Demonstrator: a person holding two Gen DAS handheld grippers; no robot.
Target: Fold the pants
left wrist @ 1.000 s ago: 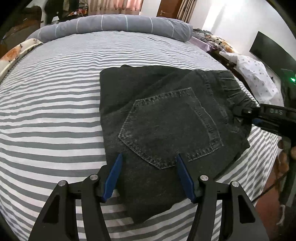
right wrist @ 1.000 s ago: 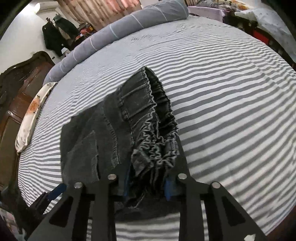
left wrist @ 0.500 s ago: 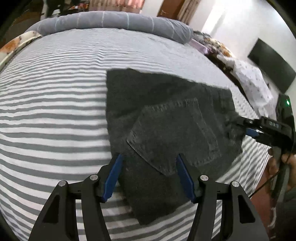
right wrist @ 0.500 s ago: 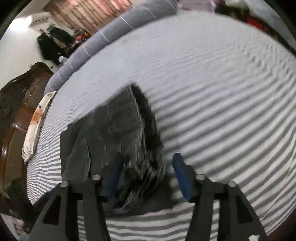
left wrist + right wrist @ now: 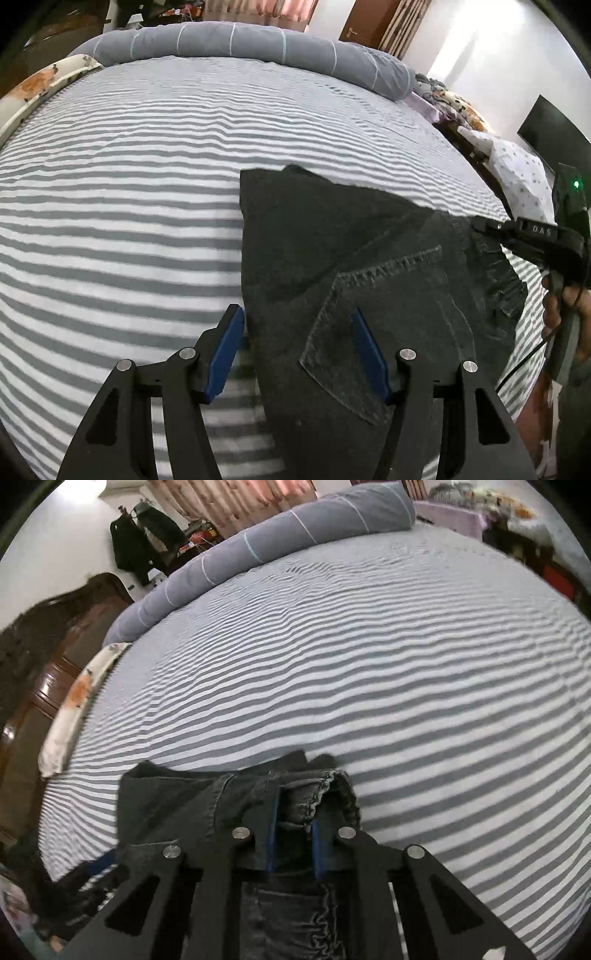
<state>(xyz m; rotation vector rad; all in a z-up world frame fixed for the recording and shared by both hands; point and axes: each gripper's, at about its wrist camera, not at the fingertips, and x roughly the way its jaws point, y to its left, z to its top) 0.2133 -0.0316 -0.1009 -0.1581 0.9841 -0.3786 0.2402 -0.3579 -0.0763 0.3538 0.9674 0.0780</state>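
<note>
**One pair of pants, two grippers, one striped bed**

One pair of dark denim pants (image 5: 354,266) lies folded into a compact block on the near part of the striped bed sheet (image 5: 129,206), close to the edge where the person stands. In the left wrist view the block fills the lower centre to about 3 o'clock, back pocket (image 5: 388,325) facing up. Its long axis runs from the near edge at 6 o'clock up toward 12 o'clock; the gathered waistband (image 5: 325,786) sits on the 3 o'clock side.

There are two grippers. The left gripper (image 5: 297,347) hangs over the near left part of the pants with jaws spread, its blue pads (image 5: 223,350) clear of the cloth; the left pad lines up with the pants' left edge, the right one is over the pocket. The right gripper (image 5: 291,845) has its jaws closing and pinching a bunch of the waistband between its pads, which is lifted into a small hump. In the left wrist view it reaches in from 3 o'clock, with the person's hand (image 5: 565,306) on its handle.

One long grey bolster (image 5: 236,44) lies along the far edge at 12 o'clock, and one floral pillow (image 5: 40,85) at 10 o'clock. The sheet from 9 to 1 o'clock beyond the pants lies bare and flat, with wide room there. At 3 o'clock the bed edge falls away just past the waistband.
</note>
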